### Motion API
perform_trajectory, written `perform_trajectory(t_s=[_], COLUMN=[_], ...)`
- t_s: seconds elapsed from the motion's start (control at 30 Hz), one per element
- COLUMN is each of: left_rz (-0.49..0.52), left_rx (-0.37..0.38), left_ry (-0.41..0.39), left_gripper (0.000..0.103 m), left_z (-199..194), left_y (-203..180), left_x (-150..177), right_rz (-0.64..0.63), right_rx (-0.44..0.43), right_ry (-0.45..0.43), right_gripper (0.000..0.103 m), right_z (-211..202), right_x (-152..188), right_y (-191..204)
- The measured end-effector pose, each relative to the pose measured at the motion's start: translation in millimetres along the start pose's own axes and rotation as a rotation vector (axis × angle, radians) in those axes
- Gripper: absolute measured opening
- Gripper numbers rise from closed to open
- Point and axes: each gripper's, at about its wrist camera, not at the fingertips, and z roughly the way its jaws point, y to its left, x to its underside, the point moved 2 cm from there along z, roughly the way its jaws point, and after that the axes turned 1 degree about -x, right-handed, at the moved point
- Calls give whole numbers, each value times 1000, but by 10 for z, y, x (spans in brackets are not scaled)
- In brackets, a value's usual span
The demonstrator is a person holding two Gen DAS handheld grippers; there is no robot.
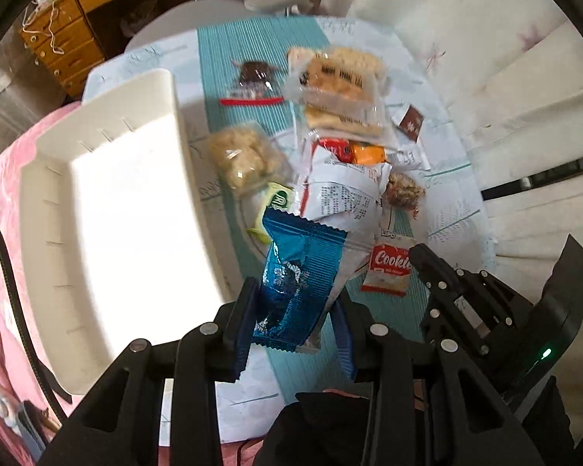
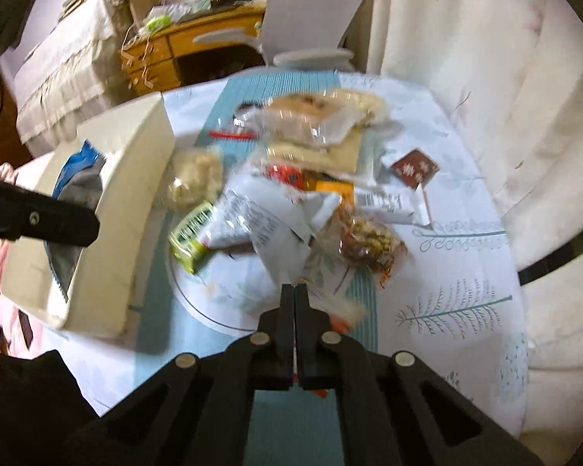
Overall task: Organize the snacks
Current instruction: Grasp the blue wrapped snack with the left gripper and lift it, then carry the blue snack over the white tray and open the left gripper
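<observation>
The left gripper (image 1: 291, 310) clamps a blue foil snack packet (image 1: 297, 279), its long axis running forward along the fingers — the white bin (image 1: 109, 209) lies just to its left. The right gripper (image 2: 294, 291), beside the snack pile (image 2: 291, 178), is pressed nearly closed on what seems a thin wrapper edge — too blurred to name.

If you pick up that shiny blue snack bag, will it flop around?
Probably a bit floppy: the blue snack bag looks like thin crinkled foil, sagging between the left tongs. Likely light for its size. The glossy wrapper might slip unless pinched firmly.
</observation>
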Motion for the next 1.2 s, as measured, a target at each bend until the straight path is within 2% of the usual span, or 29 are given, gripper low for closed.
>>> perform_trajectory(t_s=[0.17, 0.43, 0.67, 0.7, 0.8, 0.9, 1.0, 1.07, 1.13, 1.2], left_rz=[13, -19, -60, -65, -50, -12, 34, 72, 109, 138], left_rx=[23, -20, -89, -104, -127, -141, -144, -146, -147, -149], left_ry=[-85, -140, -69, -55, -45, -60, -64, -74, -79, -79], left_gripper=[35, 35, 36, 38, 57, 60, 65, 66, 68, 71], left_z=[-237, -388, -244, -222, -200, -219, -223, -232, -235, -236], left_y=[296, 952, 1342, 1378, 1386, 1309, 1204, 1112, 1021, 931], left_x=[157, 360, 472, 483, 493, 500, 504, 494, 470, 434], right_rz=[69, 167, 222, 228, 248, 290, 327, 354, 376, 388], right_rx=[16, 49, 68, 70, 68, 66, 68, 66, 57, 58], right_ry=[-73, -123, -133, -128, -119, -89, -64, -53, -45, -33], right_gripper=[0, 0, 0, 0, 0, 2, 10, 25, 37, 44], right_z=[-331, -479, -472, -466, -471, -448, -409, -400, -391, -372], right_x=[2, 87, 285, 316, 373, 418, 457, 487, 516, 541], right_y=[189, 456, 642, 659, 661, 599, 530, 475, 436, 402])
